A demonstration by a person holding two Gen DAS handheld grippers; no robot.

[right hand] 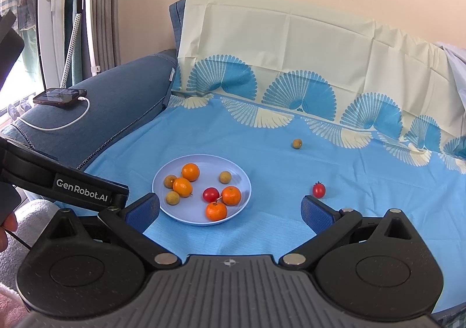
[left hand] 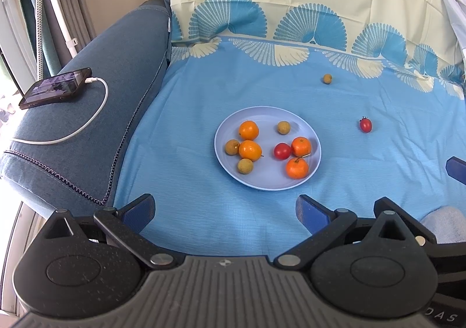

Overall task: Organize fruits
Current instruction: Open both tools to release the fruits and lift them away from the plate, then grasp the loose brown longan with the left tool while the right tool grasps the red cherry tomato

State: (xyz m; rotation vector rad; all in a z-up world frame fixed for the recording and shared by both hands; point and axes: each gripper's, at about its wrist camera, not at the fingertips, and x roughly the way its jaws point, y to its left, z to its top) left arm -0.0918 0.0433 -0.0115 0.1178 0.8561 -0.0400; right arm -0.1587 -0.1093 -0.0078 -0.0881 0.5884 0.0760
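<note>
Fruit on a pale blue plate, which rests on a blue cloth spread over a sofa seat. On the plate: four oranges, the leftmost pair nearly touching, the other two at the right side; one red tomato touching the right-hand orange; three brown longans. Off the plate, on the cloth: a loose cherry tomato to the right of the plate, and a loose longan farther back, near the fan-patterned border.

The left claw is released, its blue pads wide apart and holding nothing; the plate lies ahead of it, centred between the pads, not touching. The right claw is likewise released and holds nothing; in the right wrist view the plate lies ahead and toward its left pad, and the loose cherry tomato sits just beyond its right pad.

Beyond the cloth: a blue sofa armrest at left carrying a phone with a white cable plugged in.
</note>
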